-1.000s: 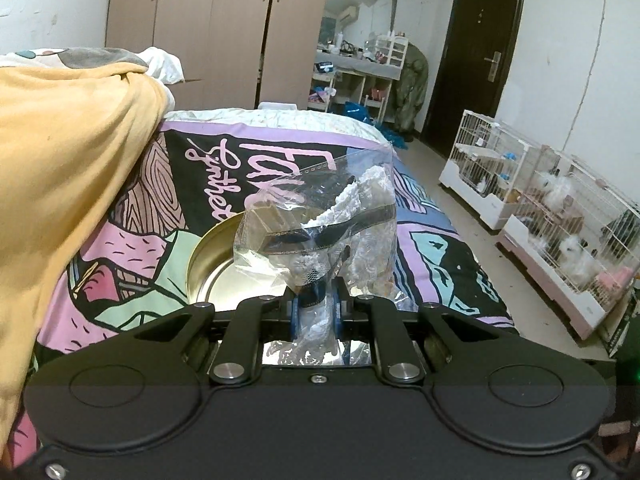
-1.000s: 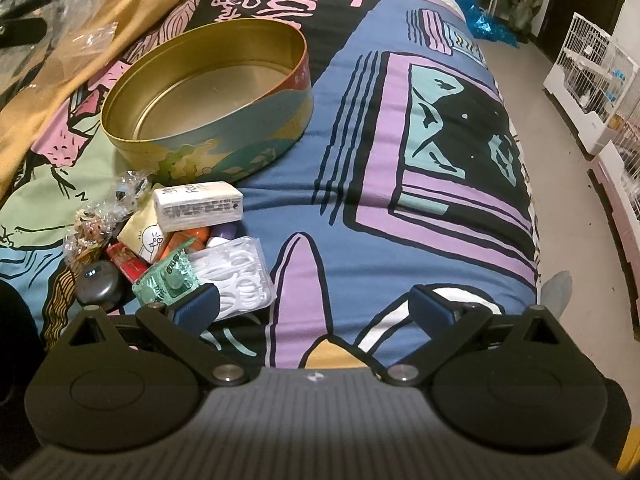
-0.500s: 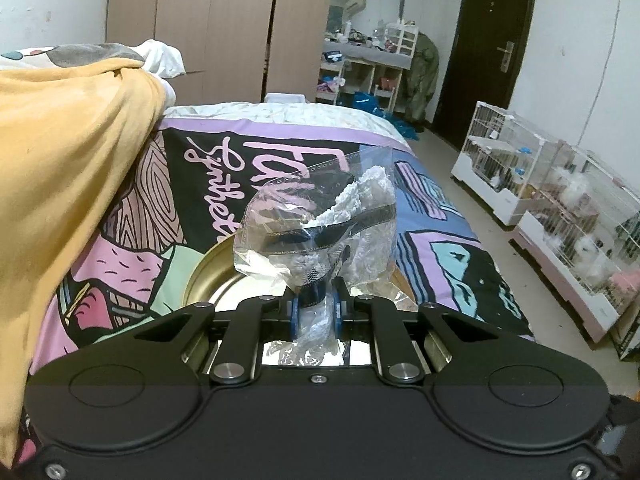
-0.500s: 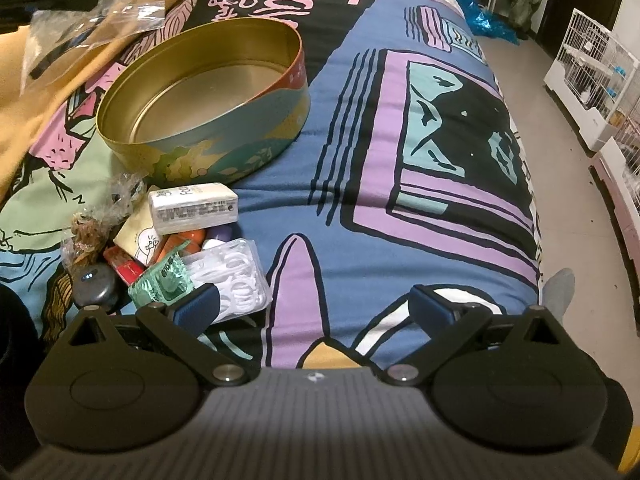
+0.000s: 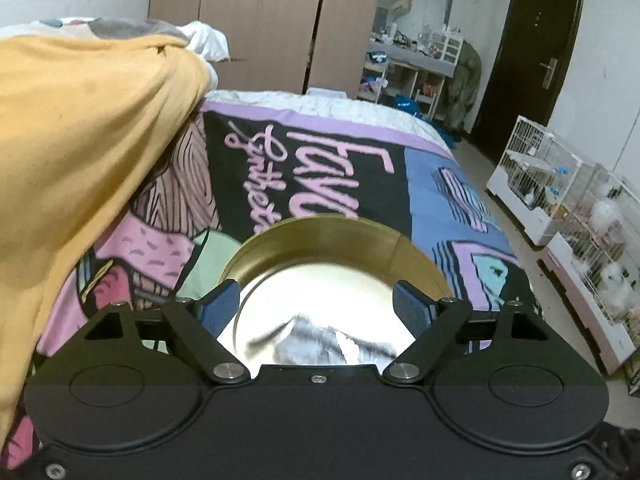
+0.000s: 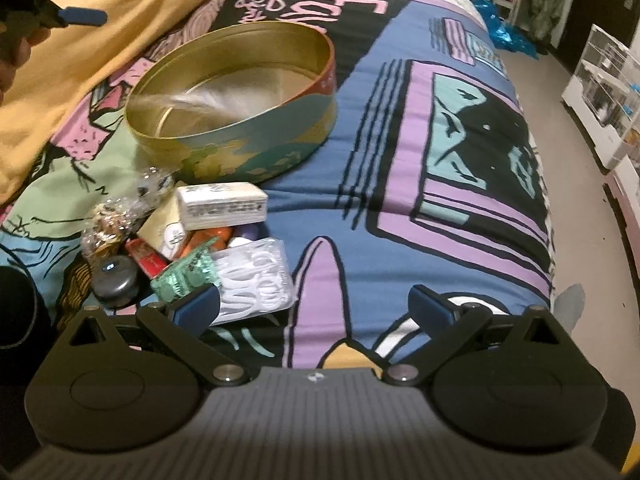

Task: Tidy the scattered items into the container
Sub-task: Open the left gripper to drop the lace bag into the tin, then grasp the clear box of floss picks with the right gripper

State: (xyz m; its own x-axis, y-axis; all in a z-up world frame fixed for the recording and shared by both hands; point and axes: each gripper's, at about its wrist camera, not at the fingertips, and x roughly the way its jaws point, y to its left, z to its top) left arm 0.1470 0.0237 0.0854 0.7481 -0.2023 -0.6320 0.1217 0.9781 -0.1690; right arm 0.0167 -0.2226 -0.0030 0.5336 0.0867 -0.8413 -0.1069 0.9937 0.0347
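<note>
inspector: your left hand-held gripper has just been opening. a second ago its jaws were shut on a clear plastic bag; now they stand wide with nothing between them, and the clear plastic bag shows as a blur low inside the round tin. the right wrist view shows the same pale smear in the tin's bottom.

operator: so that one counts as in?

inspector: i judge it released over the tin and landing inside, though the blur keeps you from seeing it settled. one item down, most of the work remains.

operator: and the right side?

inspector: your right hand-held gripper is spread wide and empty, above the patterned bedspread near the pile. the pile lies just beside the tin's near wall: a white box with print too small to read, a clear case of floss picks, a green foil packet, a red packet, a yellow pack with a cartoon face, a dark round case and crinkled cellophane wrappers. all of it is outside the tin.

operator: any writing?

inspector: only large pink lettering on the bedspread, partly hidden by the tin and not readable as a whole word. no brand can be made out on the items.
</note>
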